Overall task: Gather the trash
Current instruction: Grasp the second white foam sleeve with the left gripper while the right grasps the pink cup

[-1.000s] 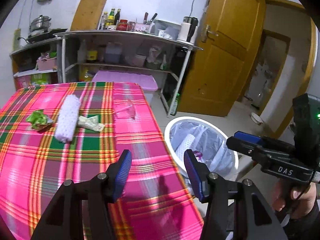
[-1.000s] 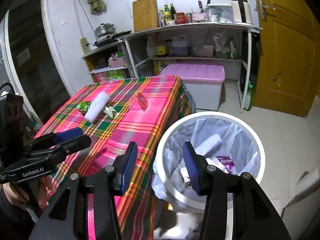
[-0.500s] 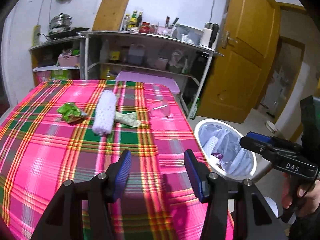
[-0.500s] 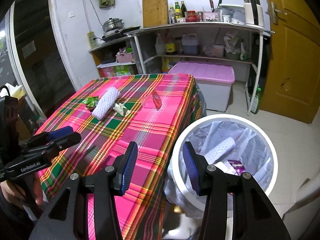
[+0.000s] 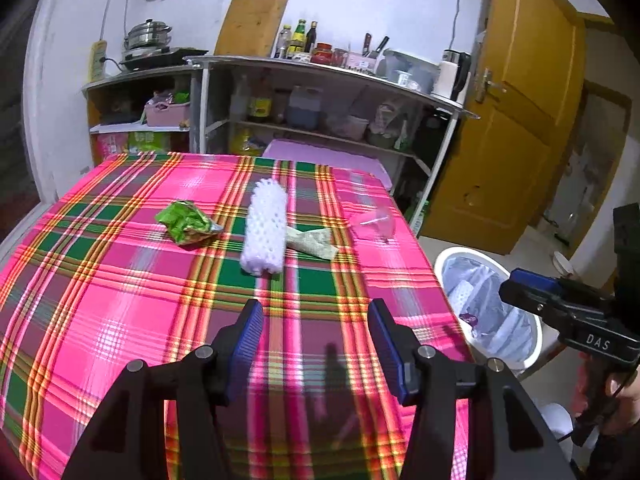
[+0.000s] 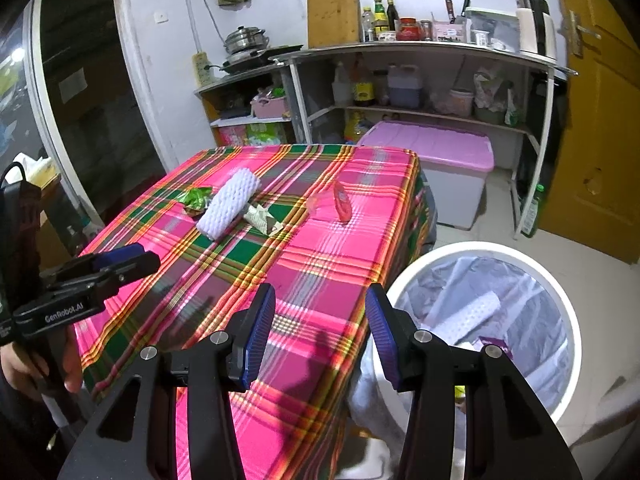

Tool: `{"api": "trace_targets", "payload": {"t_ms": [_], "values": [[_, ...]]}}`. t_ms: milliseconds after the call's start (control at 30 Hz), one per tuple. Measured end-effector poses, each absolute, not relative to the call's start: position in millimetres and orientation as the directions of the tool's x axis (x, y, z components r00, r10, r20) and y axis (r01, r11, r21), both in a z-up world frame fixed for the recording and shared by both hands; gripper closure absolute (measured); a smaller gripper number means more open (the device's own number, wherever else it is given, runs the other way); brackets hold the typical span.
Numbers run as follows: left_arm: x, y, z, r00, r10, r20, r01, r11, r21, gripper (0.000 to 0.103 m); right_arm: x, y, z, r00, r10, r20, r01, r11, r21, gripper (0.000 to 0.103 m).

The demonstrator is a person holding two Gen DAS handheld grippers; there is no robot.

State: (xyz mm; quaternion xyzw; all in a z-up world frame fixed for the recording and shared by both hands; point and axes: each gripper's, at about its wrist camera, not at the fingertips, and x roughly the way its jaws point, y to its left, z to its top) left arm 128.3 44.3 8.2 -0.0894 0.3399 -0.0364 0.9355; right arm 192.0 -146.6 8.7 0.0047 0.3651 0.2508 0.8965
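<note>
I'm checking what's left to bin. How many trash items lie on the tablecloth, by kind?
White foam net sleeve: 1
Green wrapper: 1
Pale crumpled wrapper: 1
Clear plastic cup with red lid: 1
Total: 4

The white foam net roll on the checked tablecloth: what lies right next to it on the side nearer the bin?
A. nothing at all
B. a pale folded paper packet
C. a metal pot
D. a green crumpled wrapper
B: the pale folded paper packet lies against the white foam net roll on the side toward the bin; the green wrapper lies on its other side.
</note>
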Motion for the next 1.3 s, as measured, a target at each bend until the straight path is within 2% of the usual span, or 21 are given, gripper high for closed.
{"api": "trace_targets", "payload": {"t_ms": [300, 833, 900, 1067, 1300], "values": [[157, 63, 2, 0.752, -0.111, -0.650, -0.020, 0.981, -0.191, 0.049, 215, -127, 8, 0.595, 0.457, -0.661, -0.473, 0.864, 0.171, 0.048], [230, 78, -25, 0.705, -0.106, -0.702, -0.035, 0.982, -0.183, 0.049, 266, -100, -6, 0.581, 0.433, -0.689, -0.483, 0.865, 0.135, 0.047], [237, 79, -31, 0.692, -0.110, -0.714, -0.039, 0.981, -0.189, 0.051, 273, -97, -8, 0.579, 0.429, -0.693, -0.483, 0.865, 0.133, 0.047], [251, 80, -41, 0.664, -0.110, -0.739, -0.039, 0.983, -0.182, 0.071, 288, -89, -14, 0.574, 0.423, -0.702, -0.485, 0.866, 0.125, 0.042], [248, 83, -44, 0.668, -0.140, -0.731, -0.030, 0.976, -0.214, 0.077, 309, -79, -22, 0.570, 0.402, -0.717, -0.480, 0.871, 0.107, 0.042]]}}
